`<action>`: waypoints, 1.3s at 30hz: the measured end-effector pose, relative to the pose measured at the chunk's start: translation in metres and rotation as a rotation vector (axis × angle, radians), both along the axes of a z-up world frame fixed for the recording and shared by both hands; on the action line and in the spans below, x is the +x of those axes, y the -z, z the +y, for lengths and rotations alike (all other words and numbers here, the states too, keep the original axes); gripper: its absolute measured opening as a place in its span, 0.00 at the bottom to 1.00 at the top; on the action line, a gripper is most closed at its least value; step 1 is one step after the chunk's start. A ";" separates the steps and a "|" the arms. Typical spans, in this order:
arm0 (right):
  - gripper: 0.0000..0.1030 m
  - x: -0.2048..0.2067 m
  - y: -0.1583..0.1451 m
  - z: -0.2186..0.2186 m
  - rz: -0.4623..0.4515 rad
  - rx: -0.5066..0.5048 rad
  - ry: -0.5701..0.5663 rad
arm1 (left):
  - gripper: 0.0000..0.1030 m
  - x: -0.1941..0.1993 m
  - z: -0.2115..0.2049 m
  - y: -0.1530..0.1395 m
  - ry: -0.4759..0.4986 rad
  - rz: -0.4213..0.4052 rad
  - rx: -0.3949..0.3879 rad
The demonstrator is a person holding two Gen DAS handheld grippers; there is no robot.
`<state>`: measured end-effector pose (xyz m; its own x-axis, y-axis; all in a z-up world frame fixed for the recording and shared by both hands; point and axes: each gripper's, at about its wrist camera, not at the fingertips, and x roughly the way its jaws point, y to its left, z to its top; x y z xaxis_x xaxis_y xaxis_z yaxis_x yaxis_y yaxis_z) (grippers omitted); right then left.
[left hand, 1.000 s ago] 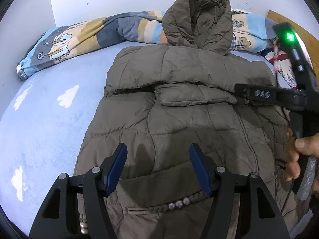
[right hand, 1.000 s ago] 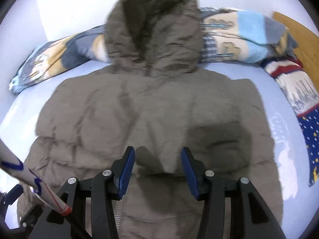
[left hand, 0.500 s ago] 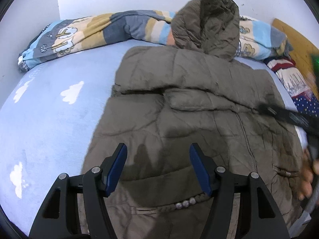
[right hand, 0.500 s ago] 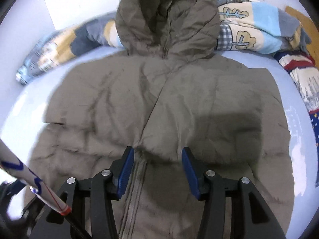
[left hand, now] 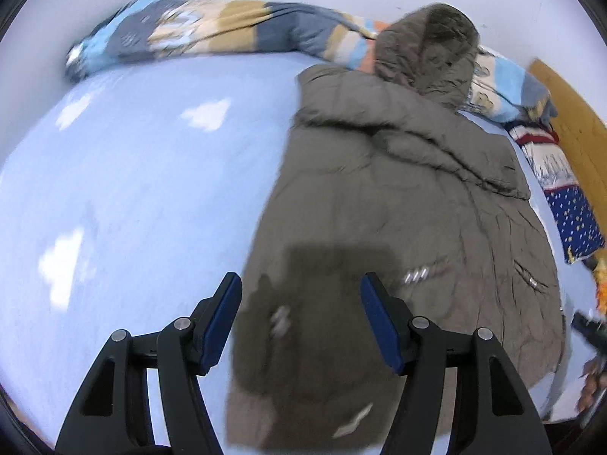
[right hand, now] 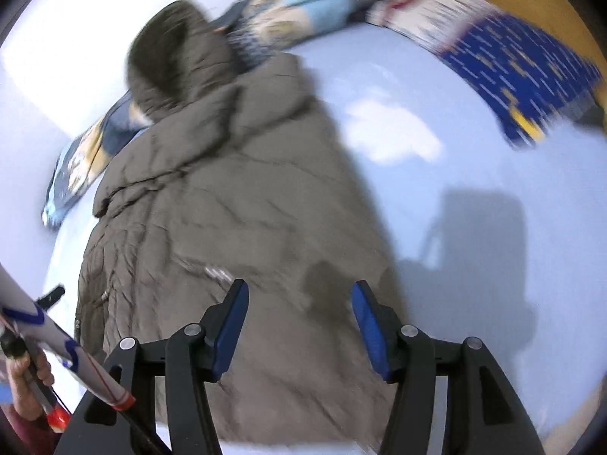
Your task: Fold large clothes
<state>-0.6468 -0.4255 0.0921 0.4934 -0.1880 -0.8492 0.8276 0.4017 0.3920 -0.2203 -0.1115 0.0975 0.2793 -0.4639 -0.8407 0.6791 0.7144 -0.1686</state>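
Note:
A large olive-brown puffer jacket [left hand: 398, 197] lies flat on the light blue bed sheet [left hand: 144, 174], sleeves folded in over its body, hood [left hand: 428, 45] resting on the bedding at the far end. My left gripper [left hand: 299, 295] is open and empty, held above the jacket's lower left edge. In the right wrist view the jacket [right hand: 227, 208] runs from the hood [right hand: 178, 53] down to the hem. My right gripper [right hand: 299, 299] is open and empty, held above the jacket's lower right edge. Both views are blurred.
A rolled patterned quilt [left hand: 212, 26] lies along the wall behind the hood. A navy dotted blanket [left hand: 573, 208] and a wooden bed board [left hand: 576, 113] are on the right. The person's left hand and white sleeve [right hand: 34, 345] show at lower left in the right wrist view.
Both grippers have pulled back toward the hem and apart, the left to the jacket's left side, the right to its right side. The jacket lies as before. Both stay open.

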 end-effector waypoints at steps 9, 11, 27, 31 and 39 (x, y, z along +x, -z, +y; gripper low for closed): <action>0.68 -0.062 0.038 0.017 -0.095 0.144 0.118 | 0.62 -0.013 0.086 0.037 -0.123 0.226 -0.107; 0.69 -0.068 0.042 0.016 -0.127 0.169 0.151 | 0.62 -0.018 0.091 0.041 -0.123 0.239 -0.134; 0.76 -0.059 0.066 0.016 -0.225 0.273 0.163 | 0.63 -0.030 0.052 0.072 -0.053 0.372 -0.224; 0.62 -0.035 0.063 0.020 -0.275 0.260 0.088 | 0.63 -0.036 0.035 0.077 -0.037 0.332 -0.217; 0.18 0.016 0.026 0.058 0.028 -0.138 -0.059 | 0.23 -0.056 0.031 0.066 -0.032 0.103 -0.141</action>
